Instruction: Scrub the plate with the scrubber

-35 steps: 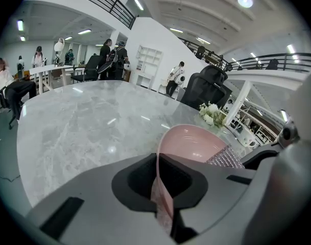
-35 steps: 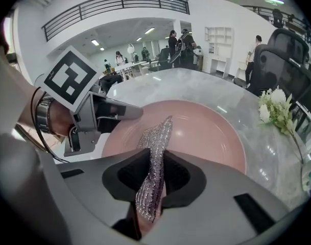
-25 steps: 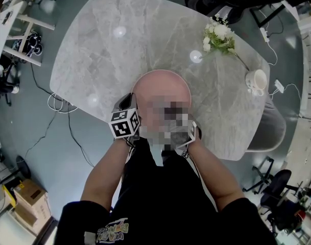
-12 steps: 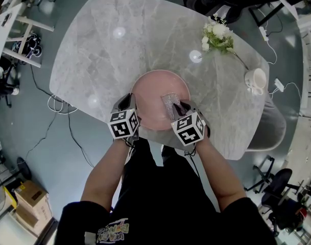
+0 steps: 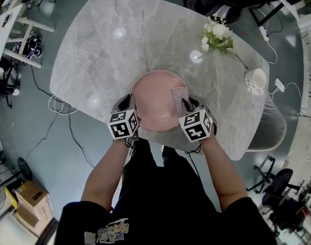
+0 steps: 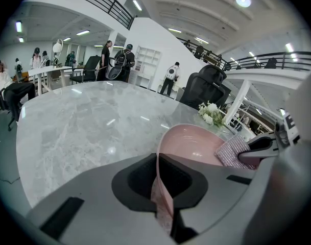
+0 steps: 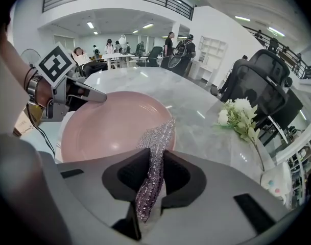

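Note:
A pink plate (image 5: 155,98) sits at the near edge of the marble table (image 5: 104,50). My left gripper (image 5: 132,107) is shut on the plate's left rim; in the left gripper view the thin pink rim (image 6: 162,193) runs between the jaws. My right gripper (image 5: 189,107) is shut on a silvery-purple mesh scrubber (image 5: 180,100), which lies on the right part of the plate. In the right gripper view the scrubber (image 7: 155,149) stretches from the jaws onto the plate (image 7: 104,129), with the left gripper (image 7: 89,95) at the far rim.
A small bunch of white flowers (image 5: 218,35) and a white cup (image 5: 256,79) stand at the table's far right. A grey chair (image 5: 271,129) is tucked in at the right side. Cables lie on the floor at the left (image 5: 58,103).
The right gripper has slid the scrubber from the plate's middle toward its right rim. The left gripper and the plate have stayed put.

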Action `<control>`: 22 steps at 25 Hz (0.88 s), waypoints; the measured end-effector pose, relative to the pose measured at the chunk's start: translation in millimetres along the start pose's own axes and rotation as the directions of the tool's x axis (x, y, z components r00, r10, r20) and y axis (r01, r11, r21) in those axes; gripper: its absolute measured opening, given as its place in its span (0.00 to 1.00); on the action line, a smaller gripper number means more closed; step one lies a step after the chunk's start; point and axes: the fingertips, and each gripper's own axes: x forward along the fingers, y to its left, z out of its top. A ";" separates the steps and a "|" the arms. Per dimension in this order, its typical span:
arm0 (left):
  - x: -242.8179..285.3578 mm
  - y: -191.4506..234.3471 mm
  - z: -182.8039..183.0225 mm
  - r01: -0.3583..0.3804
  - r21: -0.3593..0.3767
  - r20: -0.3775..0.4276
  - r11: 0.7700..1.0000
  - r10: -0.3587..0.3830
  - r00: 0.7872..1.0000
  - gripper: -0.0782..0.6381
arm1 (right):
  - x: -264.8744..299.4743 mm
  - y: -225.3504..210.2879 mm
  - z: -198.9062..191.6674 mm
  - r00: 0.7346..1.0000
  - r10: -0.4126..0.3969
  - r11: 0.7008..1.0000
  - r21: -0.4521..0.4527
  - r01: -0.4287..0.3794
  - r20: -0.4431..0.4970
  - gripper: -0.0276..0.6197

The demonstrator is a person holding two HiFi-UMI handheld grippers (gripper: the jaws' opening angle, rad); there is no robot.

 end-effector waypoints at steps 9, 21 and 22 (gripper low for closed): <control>-0.3 0.1 -0.6 -0.001 -0.003 -0.004 1.000 0.001 1.000 0.15 | -0.8 -19.8 1.1 0.999 -0.040 0.999 0.028 0.040 0.011 0.17; 4.0 -5.1 0.8 -0.013 0.021 -0.021 1.000 0.014 1.000 0.15 | -7.4 -43.3 11.6 0.995 -0.076 0.987 0.149 0.064 0.072 0.17; 4.6 -5.9 0.9 -0.015 0.031 -0.025 0.999 0.016 1.000 0.15 | -9.2 -45.9 13.0 0.994 -0.077 0.982 0.177 0.061 0.080 0.17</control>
